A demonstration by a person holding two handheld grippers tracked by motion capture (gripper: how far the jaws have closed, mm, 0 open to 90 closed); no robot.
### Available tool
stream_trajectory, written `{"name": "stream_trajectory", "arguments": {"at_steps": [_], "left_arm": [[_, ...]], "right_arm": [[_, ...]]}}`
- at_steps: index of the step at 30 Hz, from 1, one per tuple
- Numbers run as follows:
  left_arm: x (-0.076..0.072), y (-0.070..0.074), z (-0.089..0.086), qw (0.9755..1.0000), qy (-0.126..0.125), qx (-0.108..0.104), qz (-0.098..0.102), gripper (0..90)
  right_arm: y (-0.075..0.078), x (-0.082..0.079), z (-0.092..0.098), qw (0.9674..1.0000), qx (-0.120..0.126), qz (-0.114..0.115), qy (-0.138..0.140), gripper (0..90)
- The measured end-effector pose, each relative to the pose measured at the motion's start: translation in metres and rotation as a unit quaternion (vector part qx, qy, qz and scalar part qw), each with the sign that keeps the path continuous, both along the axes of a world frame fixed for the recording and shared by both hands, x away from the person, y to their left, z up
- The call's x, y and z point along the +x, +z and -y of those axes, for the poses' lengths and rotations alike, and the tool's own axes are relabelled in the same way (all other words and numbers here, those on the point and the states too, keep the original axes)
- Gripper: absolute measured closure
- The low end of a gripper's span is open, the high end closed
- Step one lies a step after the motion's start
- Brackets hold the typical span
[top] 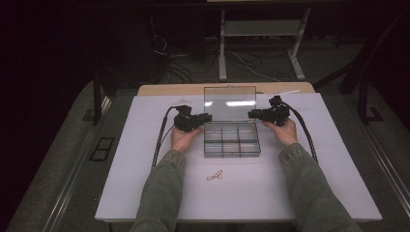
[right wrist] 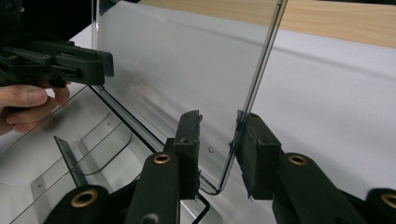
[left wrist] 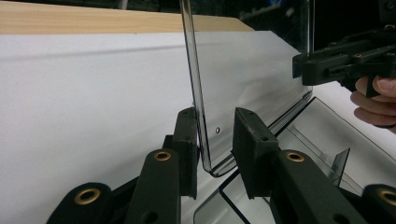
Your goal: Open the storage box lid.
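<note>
A clear plastic compartment box (top: 231, 153) lies open at the middle of the white table, its lid (top: 229, 102) standing upright at the back. My left gripper (top: 209, 117) comes in from the left and straddles the lid's (left wrist: 243, 70) left edge near the hinge. In the left gripper view one pad (left wrist: 187, 135) touches the lid and the other stands off it. My right gripper (top: 250, 114) straddles the lid's (right wrist: 187, 70) right edge the same way. There the right-hand pad (right wrist: 254, 140) touches the lid, with a gap at the other. Both grippers are open.
A small pale linked piece (top: 215, 175) lies on the white table (top: 145, 193) in front of the box. A wooden board (top: 164, 89) runs along the table's far edge. Behind it stand metal frame legs (top: 222, 48) and floor cables. Each gripper's cable trails back beside its forearm.
</note>
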State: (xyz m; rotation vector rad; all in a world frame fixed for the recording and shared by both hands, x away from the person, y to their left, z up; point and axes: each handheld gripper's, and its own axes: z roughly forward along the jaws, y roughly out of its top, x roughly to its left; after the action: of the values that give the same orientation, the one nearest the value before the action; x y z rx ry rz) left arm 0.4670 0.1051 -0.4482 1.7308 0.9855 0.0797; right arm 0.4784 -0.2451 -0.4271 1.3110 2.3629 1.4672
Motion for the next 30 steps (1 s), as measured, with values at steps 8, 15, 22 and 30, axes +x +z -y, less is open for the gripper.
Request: {"name": "stream_trajectory", "arguments": {"at_steps": [8, 15, 22, 30], "left_arm": [[-0.0003, -0.0004, 0.001, 0.9998, 0.014, 0.0, -0.012, 67.6], [0.0016, -0.0034, -0.0005, 0.9993, 0.018, -0.017, -0.029, 65.6], [0.002, -0.0041, 0.0003, 0.999, 0.023, -0.019, -0.034, 64.2], [0.0014, -0.0034, 0.003, 0.999, 0.03, -0.01, -0.032, 61.1]], "right_arm": [[-0.003, 0.0009, 0.0001, 0.9999, 0.006, -0.007, -0.011, 67.8], [-0.0049, -0.0002, -0.0021, 0.9996, -0.001, -0.017, -0.022, 63.3], [-0.0081, 0.0006, -0.0021, 0.9995, 0.003, -0.023, -0.021, 60.9], [-0.0092, 0.001, -0.003, 0.9995, 0.002, -0.026, -0.019, 58.0]]}}
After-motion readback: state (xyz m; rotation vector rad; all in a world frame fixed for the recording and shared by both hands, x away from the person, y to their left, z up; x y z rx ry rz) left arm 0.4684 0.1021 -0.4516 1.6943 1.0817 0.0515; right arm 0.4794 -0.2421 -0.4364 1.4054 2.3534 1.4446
